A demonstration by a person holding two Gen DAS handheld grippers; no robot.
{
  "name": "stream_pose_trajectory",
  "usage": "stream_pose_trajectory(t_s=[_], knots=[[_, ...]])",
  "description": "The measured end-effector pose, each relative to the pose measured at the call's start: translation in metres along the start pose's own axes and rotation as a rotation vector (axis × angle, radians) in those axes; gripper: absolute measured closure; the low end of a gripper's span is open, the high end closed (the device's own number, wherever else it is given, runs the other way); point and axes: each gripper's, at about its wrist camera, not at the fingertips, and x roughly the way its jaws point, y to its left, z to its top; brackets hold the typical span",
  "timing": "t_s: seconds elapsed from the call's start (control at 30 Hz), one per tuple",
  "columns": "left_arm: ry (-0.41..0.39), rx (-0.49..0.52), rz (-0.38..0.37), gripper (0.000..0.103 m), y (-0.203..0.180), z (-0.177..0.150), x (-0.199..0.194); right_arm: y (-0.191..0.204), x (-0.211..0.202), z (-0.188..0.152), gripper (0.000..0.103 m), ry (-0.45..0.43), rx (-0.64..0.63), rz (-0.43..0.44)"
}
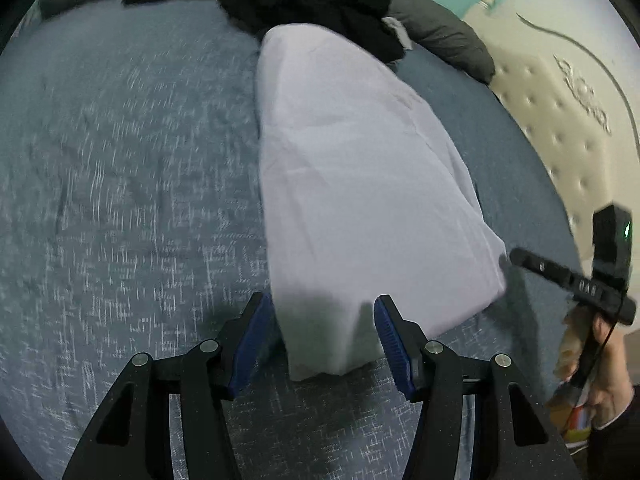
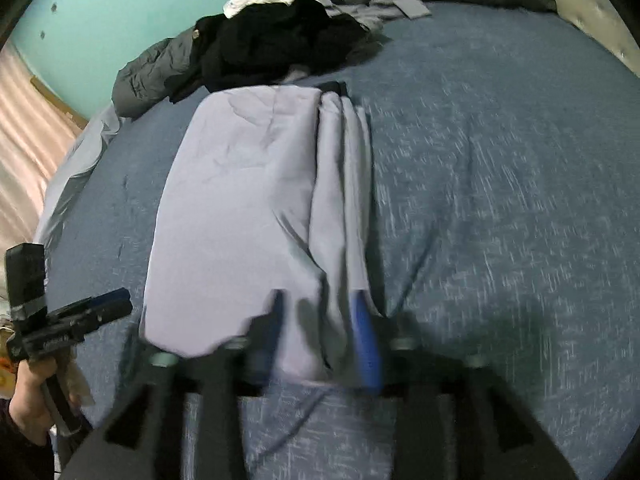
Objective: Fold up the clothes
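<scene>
two grippers are over a bed (image 1: 120,160) with a blue cover. a pale purple cloth (image 1: 352,184) lies on the bed, folded into a long shape. its far end touches a pile of black clothes (image 1: 304,0) at the back of the bed. a dark grey blanket (image 1: 444,36) lies beside that pile.

the left gripper (image 1: 324,344) is at the near end of the cloth. its blue fingers (image 1: 252,344) are apart, one on each side of the cloth's corner, and not pinching it.

the right gripper (image 2: 320,340) is at the other near corner. the picture is blurry here. its fingers (image 2: 366,344) are apart, with a fold of the cloth between them. i cannot tell if they touch it.

a hand (image 1: 600,376) holds the right gripper's handle near the padded headboard (image 1: 560,128).
</scene>
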Motion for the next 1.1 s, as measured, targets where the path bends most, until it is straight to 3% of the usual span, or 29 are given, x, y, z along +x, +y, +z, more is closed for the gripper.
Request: stream_pose_trajectory(t_s=[0.13,0.5,0.7,0.77,0.83,0.9,1.0,1.1], knots=[[0.021,-0.049,-0.044,0.044,0.007,-0.002,0.011,-0.009,0.011,-0.004,0.035,0.053,0.026,0.074],[0.062,-0.155,-0.147,0.038,0.022,-0.006,0.038,-0.021,0.057,-0.001,0.026,0.157,0.109,0.135],[0.037,-0.135,-0.148,0.040,0.018,-0.006,0.044,0.001,0.064,-0.003,0.028,0.159,0.015,0.078],[0.024,-0.103,-0.130,0.043,0.011,-0.006,0.042,0.003,0.062,-0.004,0.035,0.151,0.023,0.094],[0.015,-0.090,-0.121,0.044,0.007,-0.006,0.041,0.005,0.060,-0.005,0.053,0.137,0.025,0.108],[0.011,-0.057,-0.100,0.044,0.001,-0.005,0.043,0.011,0.059,-0.008,0.058,0.124,0.009,0.095],[0.014,-0.078,-0.122,0.044,0.003,-0.002,0.047,0.015,0.064,-0.009,0.057,0.121,0.021,0.097],[0.020,-0.085,-0.128,0.042,0.001,0.002,0.051,0.012,0.071,-0.006,0.048,0.129,0.053,0.125]])
